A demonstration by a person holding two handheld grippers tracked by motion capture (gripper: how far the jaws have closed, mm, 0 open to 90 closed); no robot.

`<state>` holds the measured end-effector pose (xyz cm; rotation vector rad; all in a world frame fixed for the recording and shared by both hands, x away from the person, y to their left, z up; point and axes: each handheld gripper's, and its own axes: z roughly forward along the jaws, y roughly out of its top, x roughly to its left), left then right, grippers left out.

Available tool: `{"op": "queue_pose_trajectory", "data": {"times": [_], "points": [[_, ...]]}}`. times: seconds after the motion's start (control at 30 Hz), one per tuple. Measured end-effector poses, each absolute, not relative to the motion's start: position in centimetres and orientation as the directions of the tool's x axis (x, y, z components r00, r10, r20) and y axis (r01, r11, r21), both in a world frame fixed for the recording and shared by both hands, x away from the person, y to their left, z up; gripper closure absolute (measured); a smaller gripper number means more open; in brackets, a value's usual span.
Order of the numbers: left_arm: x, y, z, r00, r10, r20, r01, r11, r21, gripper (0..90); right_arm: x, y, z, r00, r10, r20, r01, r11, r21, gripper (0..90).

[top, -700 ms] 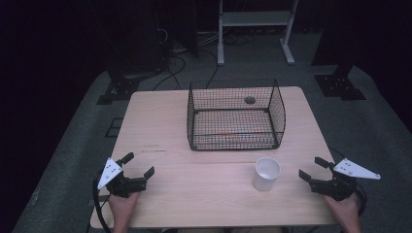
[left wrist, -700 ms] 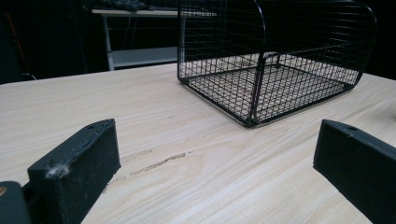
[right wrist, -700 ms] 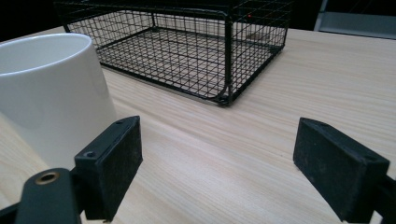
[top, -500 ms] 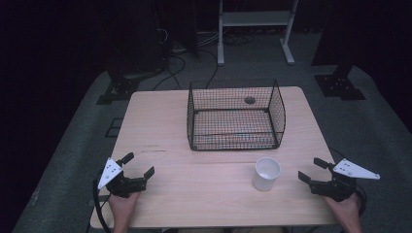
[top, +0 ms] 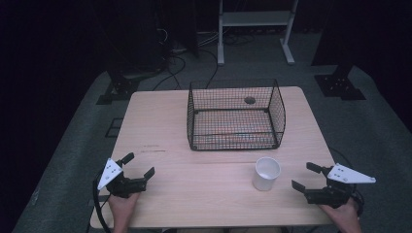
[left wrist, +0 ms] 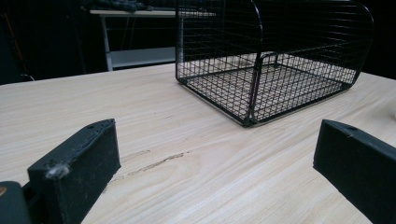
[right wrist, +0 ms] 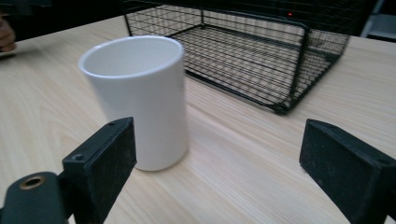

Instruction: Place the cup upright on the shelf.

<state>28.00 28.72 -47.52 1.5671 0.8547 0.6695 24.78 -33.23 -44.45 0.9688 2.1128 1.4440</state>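
1. High view: nothing has moved since earlier; cup [top: 266,173] stands at 9 o'clock of my right gripper [top: 305,177], near, apart.
2. Left gripper view: left gripper [left wrist: 212,158] released, empty.
3. Right gripper view: jaws spread, cup at 11 o'clock. It looks stiff, slick, breakable; I'd clamp mid-wall.

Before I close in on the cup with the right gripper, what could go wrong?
The cup stands upright and off-centre, close to one jaw of the open right gripper, so that jaw may nudge it and tip it over. The basket sits just behind the cup; a push forward could knock the cup against its wire wall.
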Motion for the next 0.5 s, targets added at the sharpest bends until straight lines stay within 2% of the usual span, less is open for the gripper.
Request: {"op": "queue_pose_trajectory", "data": {"times": [0.5], "points": [[28.0,28.8,-47.5,0.567,0.822,-0.04,0.158,-0.061,0.986,0.0,24.9,-30.3,-43.4,-0.75,0.66,0.042,0.295,0.277,0.914,8.4]]}}
